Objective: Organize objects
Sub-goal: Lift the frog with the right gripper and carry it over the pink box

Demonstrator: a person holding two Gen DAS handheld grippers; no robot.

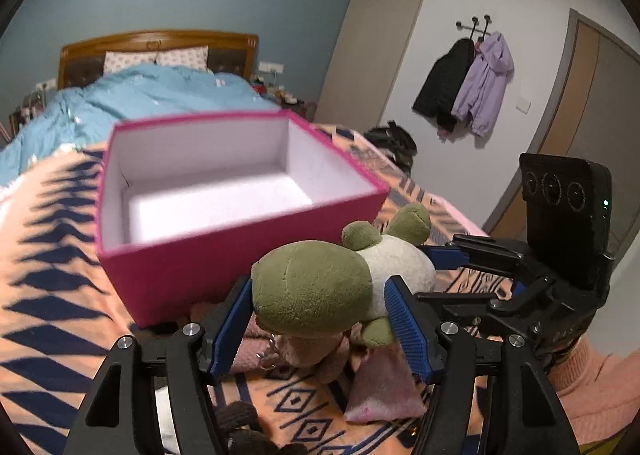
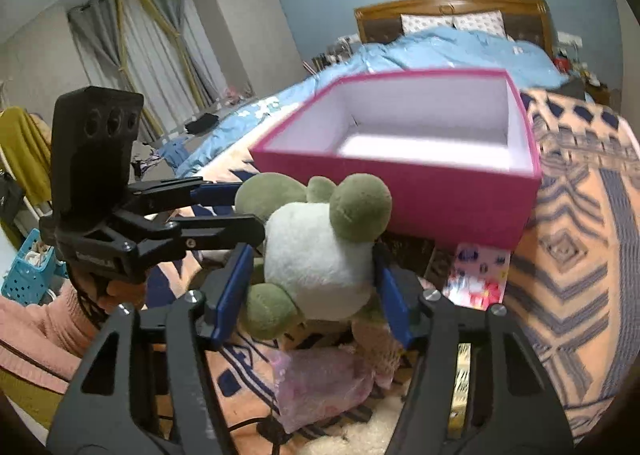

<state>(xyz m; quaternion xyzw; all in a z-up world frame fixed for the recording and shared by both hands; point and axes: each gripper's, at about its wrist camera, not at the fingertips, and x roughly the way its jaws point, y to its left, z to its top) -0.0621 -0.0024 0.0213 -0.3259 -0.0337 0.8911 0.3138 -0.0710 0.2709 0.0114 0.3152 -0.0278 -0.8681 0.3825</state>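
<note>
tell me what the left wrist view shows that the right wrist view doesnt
Only the left wrist view: two jackets on wall hooks and a door. Only the right wrist view: curtains and a blue basket. Both: the green and white plush toy clamped by the left claw and right claw, before the empty pink box.

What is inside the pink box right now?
Nothing visible: the pink box shows bare white walls and floor in both views. Its near wall hides the closest strip of floor. The plush toy is outside it, held by both grippers.
</note>
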